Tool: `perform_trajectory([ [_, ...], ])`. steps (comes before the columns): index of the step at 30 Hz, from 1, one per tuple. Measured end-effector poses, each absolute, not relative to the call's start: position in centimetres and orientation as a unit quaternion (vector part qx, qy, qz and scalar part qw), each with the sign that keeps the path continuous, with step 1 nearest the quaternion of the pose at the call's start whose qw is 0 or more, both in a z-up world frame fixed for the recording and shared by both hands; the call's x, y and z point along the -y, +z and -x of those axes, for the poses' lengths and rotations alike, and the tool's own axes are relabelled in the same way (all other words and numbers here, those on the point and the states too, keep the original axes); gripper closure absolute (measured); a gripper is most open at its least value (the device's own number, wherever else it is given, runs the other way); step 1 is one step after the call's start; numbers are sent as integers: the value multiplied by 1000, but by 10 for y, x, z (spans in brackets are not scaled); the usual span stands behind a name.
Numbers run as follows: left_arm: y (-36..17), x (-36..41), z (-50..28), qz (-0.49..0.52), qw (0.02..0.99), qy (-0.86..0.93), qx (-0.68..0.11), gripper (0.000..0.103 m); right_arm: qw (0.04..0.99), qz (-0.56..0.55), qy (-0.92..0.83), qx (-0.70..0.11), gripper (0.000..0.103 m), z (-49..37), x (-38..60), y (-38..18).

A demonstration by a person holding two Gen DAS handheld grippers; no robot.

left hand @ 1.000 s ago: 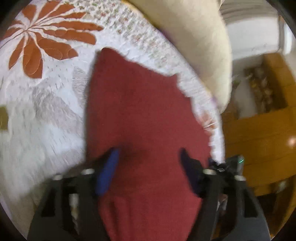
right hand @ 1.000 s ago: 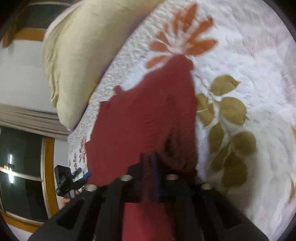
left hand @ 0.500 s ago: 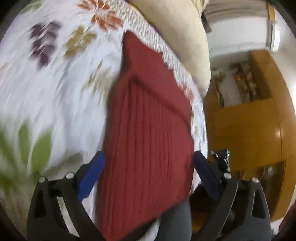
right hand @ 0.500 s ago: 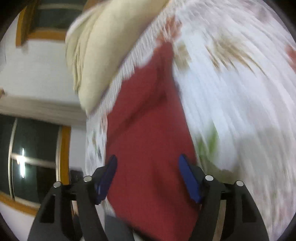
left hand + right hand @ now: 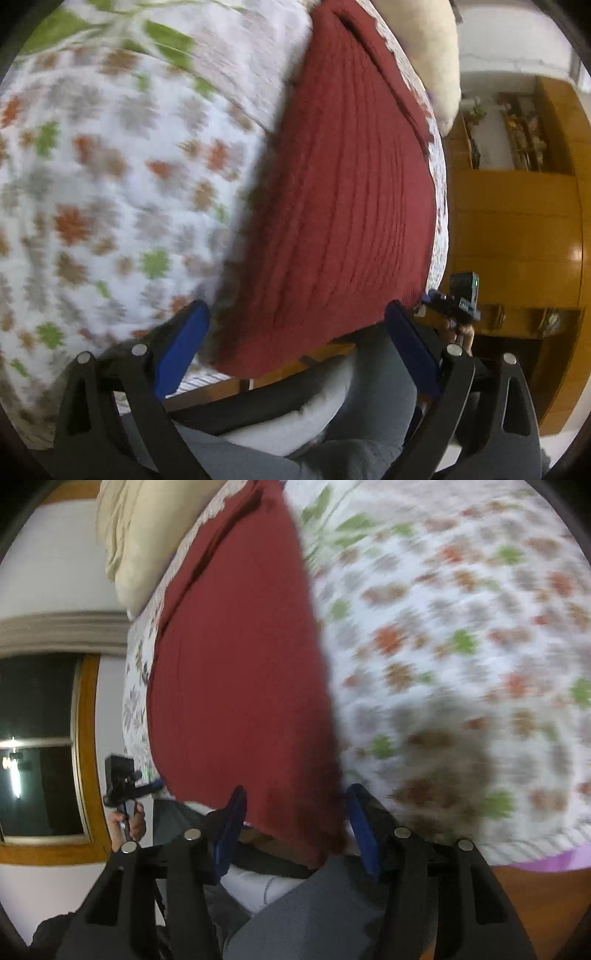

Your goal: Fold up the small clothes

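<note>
The left gripper (image 5: 295, 347) hung above the near edge of the bed, its jaws spread wide apart with nothing between them; the blue pads (image 5: 181, 347) sat on either side of the lower end of the red knitted garment (image 5: 332, 206) without touching it, as far as the blurred view showed. The right gripper (image 5: 295, 823) was held in a similar pose at the same end of the cloth, jaws likewise apart and empty, its blue pads (image 5: 231, 827) framing the garment's near corner.

The red knitted garment (image 5: 236, 672) lay flat on the bed in a long folded shape, running from the near edge up toward a cream pillow (image 5: 432, 55) at the far end. A narrower layer or fold showed along its far part. Its ribbed texture was plain in the left wrist view. It rested on a white bedspread (image 5: 110, 177) printed with small orange, green and grey flowers.

Below both grippers the person's grey trousers (image 5: 314, 915) and a pale garment were visible. Each camera caught the other gripper off to the side, with a hand (image 5: 129, 823) on its grip. Wooden cabinets (image 5: 517, 229) stood beyond the bed.
</note>
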State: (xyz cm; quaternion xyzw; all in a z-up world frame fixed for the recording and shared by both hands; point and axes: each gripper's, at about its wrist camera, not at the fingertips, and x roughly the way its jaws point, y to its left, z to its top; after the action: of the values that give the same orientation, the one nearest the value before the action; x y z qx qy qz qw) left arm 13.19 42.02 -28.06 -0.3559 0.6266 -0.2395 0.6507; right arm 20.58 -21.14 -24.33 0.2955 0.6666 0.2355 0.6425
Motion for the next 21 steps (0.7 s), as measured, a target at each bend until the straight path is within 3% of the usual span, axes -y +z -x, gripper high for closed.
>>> perform_trajectory([
  [7, -285, -412, -140, 365, 650, -224, -628, 8, 630, -284, 246, -680, 46, -206, 201, -254],
  [8, -283, -411, -141, 366, 651, -220, -628, 13, 629, -289, 247, -678, 47, -206, 197, -252],
  [9, -280, -408, -140, 356, 654, -218, -631, 36, 626, -296, 251, -677, 48, -204, 197, -252],
  [10, -278, -404, -139, 344, 653, -221, -637, 53, 623, -302, 255, -675, 51, -201, 202, -253],
  [13, -275, -403, -133, 336, 653, -225, -640, 82, 620, -311, 262, -671, 59, -195, 203, -253],
  [15, -273, -410, -133, 345, 653, -222, -636, 96, 621, -318, 259, -668, 75, -194, 206, -257],
  [16, -272, -414, -132, 359, 651, -222, -631, 98, 621, -323, 260, -665, 94, -193, 206, -258],
  [21, -259, -425, -131, 418, 636, -247, -600, 98, 634, -346, 280, -632, 97, -187, 215, -244],
])
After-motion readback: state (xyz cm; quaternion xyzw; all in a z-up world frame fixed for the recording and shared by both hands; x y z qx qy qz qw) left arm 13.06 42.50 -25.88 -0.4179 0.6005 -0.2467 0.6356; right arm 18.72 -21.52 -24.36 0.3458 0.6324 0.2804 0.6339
